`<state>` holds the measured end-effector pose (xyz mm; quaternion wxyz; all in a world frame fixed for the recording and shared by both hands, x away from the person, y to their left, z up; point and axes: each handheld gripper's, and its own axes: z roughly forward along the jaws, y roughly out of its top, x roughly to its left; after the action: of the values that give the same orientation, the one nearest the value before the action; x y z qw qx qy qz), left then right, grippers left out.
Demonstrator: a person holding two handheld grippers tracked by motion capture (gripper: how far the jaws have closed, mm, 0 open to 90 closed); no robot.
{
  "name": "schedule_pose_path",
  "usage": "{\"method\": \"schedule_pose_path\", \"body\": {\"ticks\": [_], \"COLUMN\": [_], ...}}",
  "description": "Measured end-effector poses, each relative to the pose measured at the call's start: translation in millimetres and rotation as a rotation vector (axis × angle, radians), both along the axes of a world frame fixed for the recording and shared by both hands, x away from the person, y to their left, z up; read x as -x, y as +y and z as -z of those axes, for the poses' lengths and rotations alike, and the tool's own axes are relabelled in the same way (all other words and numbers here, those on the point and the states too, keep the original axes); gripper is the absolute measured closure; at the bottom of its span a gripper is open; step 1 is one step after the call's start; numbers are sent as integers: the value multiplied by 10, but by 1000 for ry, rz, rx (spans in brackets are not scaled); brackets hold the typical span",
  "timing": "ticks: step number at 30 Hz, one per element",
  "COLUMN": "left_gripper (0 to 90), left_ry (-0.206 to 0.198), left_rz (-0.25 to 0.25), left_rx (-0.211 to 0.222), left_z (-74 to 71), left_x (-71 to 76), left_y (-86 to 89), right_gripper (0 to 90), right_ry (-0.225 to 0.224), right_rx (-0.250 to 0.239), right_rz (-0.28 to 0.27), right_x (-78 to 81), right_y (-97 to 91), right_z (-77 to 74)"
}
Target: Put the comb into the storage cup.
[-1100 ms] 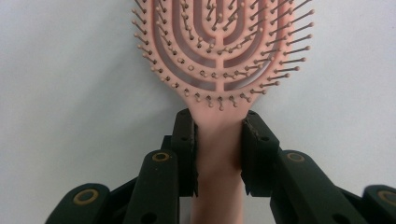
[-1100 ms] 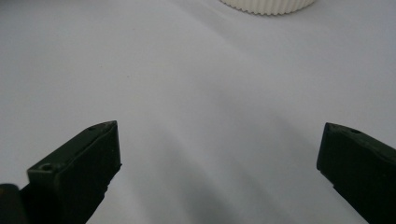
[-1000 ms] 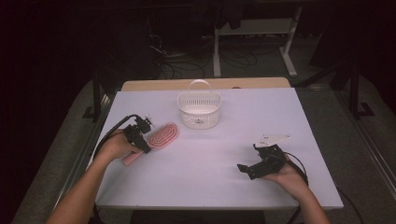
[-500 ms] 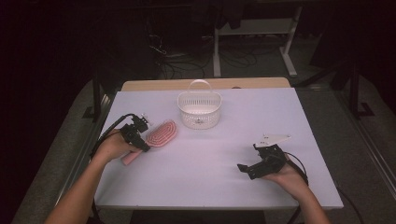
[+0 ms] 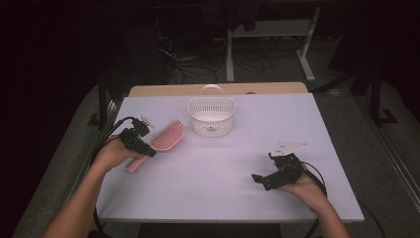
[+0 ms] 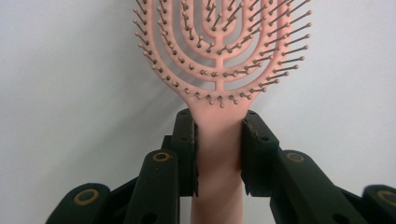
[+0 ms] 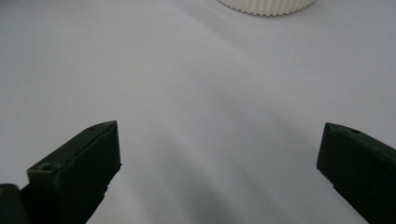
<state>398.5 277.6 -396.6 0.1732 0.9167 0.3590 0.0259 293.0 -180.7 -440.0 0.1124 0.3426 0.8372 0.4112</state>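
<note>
Left claw (image 6: 218, 154) grips pink hairbrush (image 6: 219, 60) — apparently lifted.

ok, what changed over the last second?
The left gripper, shut on the pink hairbrush at its handle, carried it a little away from the person toward the white basket; the brush head now sits nearer the basket, not touching it. The right gripper stayed open and idle on the white table, and the basket did not move.
</note>
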Motion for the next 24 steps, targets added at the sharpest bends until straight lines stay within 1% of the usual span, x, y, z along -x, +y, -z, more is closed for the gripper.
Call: {"method": "schedule_pose_path", "body": {"ticks": [3, 7, 10, 15, 20, 24], "left_gripper": [706, 706, 706, 706, 706, 705], "left_ry": [-11, -17, -25, -54, -86, -104], "left_rz": [8, 8, 22, 36, 27, 31], "left_rx": [26, 81, 116, 169, 216, 250], "left_z": [-39, -86, -113, -161, -198, -225], "left_x": [11, 24, 27, 40, 46, 52], "left_y": [19, 34, 37, 33, 36, 36], "right_gripper": [0, 0, 0, 0, 0, 0], "right_ry": [0, 0, 0, 0, 0, -1], "right_rx": [-1, -1, 0, -1, -1, -1], "right_rz": [0, 0, -1, 0, -1, -1], "right_x": [-1, -1, -2, -1, 0, 0], "right_y": [0, 1, 0, -3, -3, -2], "right_z": [0, -1, 0, 0, 0, 0]}}
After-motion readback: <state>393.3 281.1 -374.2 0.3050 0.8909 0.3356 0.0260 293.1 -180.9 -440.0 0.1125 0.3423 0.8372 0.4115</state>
